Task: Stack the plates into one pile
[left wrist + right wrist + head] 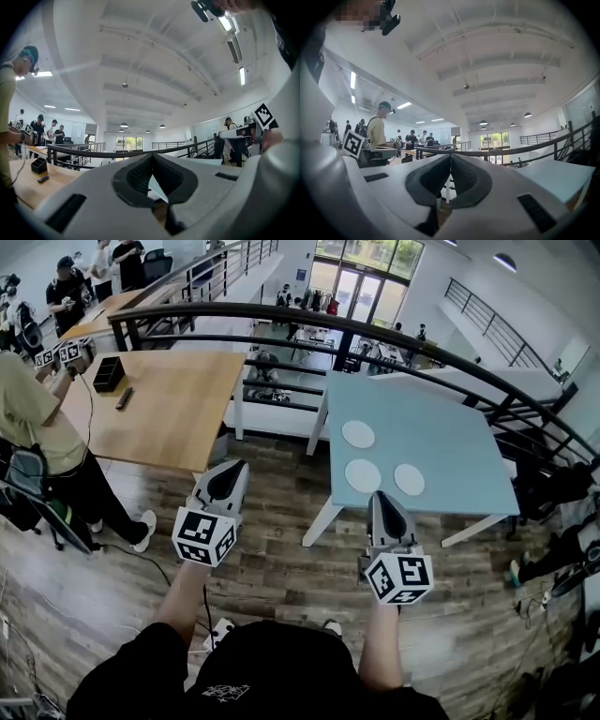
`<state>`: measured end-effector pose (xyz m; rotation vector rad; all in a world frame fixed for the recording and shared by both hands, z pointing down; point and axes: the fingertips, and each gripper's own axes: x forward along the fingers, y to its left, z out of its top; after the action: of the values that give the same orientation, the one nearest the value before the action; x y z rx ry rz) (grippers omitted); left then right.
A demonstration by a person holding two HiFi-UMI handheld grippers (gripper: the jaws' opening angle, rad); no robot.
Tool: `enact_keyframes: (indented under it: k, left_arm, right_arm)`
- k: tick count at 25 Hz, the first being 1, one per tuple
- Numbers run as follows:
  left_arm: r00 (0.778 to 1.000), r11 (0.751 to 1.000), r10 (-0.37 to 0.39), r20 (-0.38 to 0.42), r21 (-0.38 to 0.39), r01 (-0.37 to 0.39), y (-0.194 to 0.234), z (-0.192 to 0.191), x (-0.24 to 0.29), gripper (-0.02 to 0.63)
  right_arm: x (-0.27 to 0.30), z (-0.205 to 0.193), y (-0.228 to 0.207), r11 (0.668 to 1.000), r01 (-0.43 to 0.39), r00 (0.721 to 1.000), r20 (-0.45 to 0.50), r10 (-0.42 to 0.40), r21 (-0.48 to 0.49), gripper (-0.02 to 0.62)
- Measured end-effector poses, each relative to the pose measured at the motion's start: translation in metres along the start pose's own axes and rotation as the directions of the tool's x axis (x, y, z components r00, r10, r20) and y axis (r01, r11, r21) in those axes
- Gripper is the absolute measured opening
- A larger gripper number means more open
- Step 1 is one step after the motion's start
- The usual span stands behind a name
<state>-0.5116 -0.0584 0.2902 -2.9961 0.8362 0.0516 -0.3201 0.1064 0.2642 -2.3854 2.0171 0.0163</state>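
A: Where are the plates?
B: There are three white round ones, all flat on the light blue table (450,442), each apart from the others and none stacked. The far plate (358,434) lies toward the back left. The near-left plate (363,475) is in front of it, and the near-right plate (409,479) sits just beside that one.
A: And the grippers?
B: The right gripper (383,496) points level, its tip by the table's near edge and short of the two nearer plates, touching none. Its jaws are pressed together with nothing between them.
A: The left?
B: The left gripper (231,466) hangs over the plank floor (272,521), in the gap between the blue table and a wooden table (169,409). It is well apart from every plate; they lie off to its right. Its jaws meet tip to tip, empty too.
A: Anything else about?
B: A person in a pale shirt (23,409) stands by the wooden table, and a dark railing (281,313) curves behind both tables
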Motion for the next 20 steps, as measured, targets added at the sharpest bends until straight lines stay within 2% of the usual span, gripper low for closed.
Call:
enact_keyframes:
  k: [5,11,20]
  left_arm:
    - [1.0,1.0,0.005,-0.007,-0.006,-0.005,-0.012,-0.008,0.012,0.008]
    - [1.0,1.0,0.011,-0.026,-0.011,-0.012,-0.058,-0.018,0.038,0.008]
    - [0.999,0.999,0.047,-0.017,-0.011,-0.047,-0.171,-0.015,0.101,0.008]
  right_arm:
    - [-0.004,-0.002,-0.017,1.0,-0.008,1.0,-0.006,0.008,-0.002,0.008]
    - [-0.02,-0.006,-0.071,1.0,-0.012,1.0,-0.006,0.012,0.008,0.008]
    - [-0.058,-0.013,-0.19,0.997,-0.074,0.997,-0.022,0.074,-0.002,0.007]
